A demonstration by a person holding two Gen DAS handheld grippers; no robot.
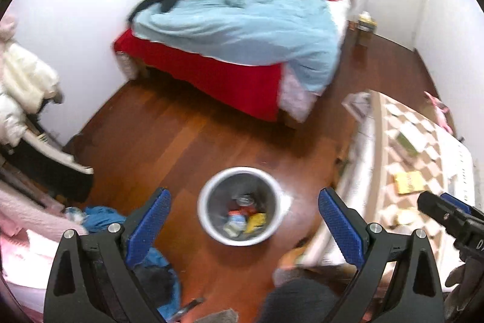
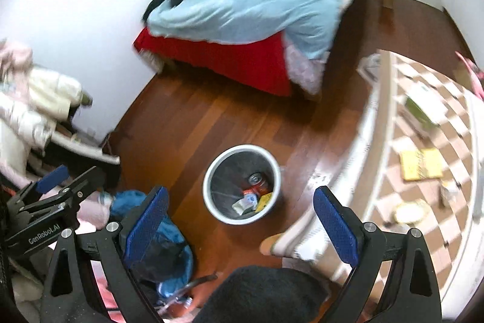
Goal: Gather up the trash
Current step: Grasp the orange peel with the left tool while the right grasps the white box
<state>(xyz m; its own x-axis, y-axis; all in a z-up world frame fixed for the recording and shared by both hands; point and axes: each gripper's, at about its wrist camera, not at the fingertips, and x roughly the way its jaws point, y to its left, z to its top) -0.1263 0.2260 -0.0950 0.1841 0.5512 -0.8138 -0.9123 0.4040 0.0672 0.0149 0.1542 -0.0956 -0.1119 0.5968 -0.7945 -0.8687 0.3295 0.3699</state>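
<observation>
A round white trash bin with a grey inside [image 1: 239,205] stands on the dark red wooden floor [image 1: 181,135], out in the open between the bed with the light blue blanket [image 1: 242,23] and the table with the brown and white checked cloth [image 1: 423,147]. I think it stands there so that it is easy to reach from every side. Some trash already lies at the bottom: a red can, a yellow wrapper [image 1: 256,221] and some white paper. The left gripper [image 1: 245,217] hangs high over the bin with its blue pads wide apart and nothing between them. The right gripper [image 2: 240,220] is the same, wide apart and holding nothing. Both look down at the bin, so maybe something was just dropped in, or the person is looking for more trash. A flat yellow packet [image 2: 420,164] lies on the checked table, near a small round yellow dish, and it may be trash too. The right view shows more of the table top and the blue cloth heap [image 2: 157,235] on the floor. The left view shows the right gripper poking in at the edge, over the table.
</observation>
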